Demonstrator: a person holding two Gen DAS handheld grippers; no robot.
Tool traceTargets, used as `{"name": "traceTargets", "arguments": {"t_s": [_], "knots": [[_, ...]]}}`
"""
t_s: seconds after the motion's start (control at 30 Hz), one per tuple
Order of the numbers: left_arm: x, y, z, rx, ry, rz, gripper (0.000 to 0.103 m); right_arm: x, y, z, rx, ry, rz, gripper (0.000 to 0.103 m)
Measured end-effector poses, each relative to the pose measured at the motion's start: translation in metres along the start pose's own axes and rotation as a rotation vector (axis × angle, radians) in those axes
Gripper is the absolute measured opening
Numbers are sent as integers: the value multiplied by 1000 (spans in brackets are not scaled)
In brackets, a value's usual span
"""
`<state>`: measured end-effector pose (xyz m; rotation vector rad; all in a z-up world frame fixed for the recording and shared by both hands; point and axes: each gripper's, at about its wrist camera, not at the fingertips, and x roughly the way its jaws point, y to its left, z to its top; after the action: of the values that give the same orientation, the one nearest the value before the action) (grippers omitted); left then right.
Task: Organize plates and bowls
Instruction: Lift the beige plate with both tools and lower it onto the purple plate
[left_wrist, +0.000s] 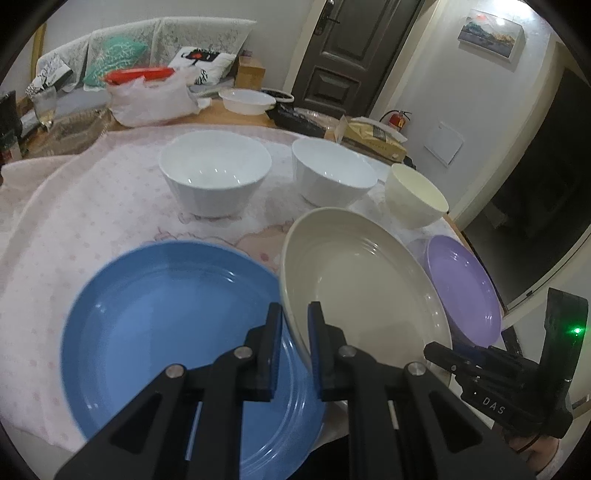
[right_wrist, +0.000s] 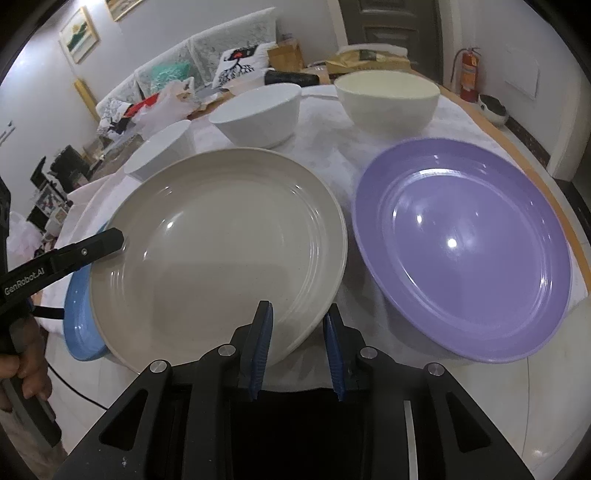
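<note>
A beige plate (left_wrist: 362, 280) is tilted, its left edge over a blue plate (left_wrist: 166, 325). My left gripper (left_wrist: 295, 314) is shut on the beige plate's near rim. In the right wrist view the beige plate (right_wrist: 221, 251) overlaps the blue plate (right_wrist: 79, 317), and the left gripper (right_wrist: 110, 236) clamps its left rim. My right gripper (right_wrist: 297, 317) is open, its jaws astride the beige plate's near right rim without clamping it. A purple plate (right_wrist: 461, 251) lies to the right. Two white bowls (left_wrist: 216, 173) (left_wrist: 332, 177) and a cream bowl (left_wrist: 415, 195) stand behind.
A pale patterned cloth (left_wrist: 74, 221) covers the round table. At the back are a plastic bag (left_wrist: 147, 99), a white dish (left_wrist: 247, 99), a glass (left_wrist: 46, 105) and a paper package (left_wrist: 373, 136). The table edge (right_wrist: 554, 192) runs close behind the purple plate.
</note>
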<state>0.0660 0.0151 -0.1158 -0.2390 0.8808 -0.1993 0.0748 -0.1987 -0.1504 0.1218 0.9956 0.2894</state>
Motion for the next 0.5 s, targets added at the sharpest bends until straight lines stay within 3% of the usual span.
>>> {"name": "traceTargets", "arguments": {"t_s": [0.27,0.5], "knots": [[-10,-22,13,40,-28,-24,12,-27,-9,9,-8,-77,5,23],[17,-88,26,149,-5,-77,13,-60,-56,9,25,-151,-109,23]]}}
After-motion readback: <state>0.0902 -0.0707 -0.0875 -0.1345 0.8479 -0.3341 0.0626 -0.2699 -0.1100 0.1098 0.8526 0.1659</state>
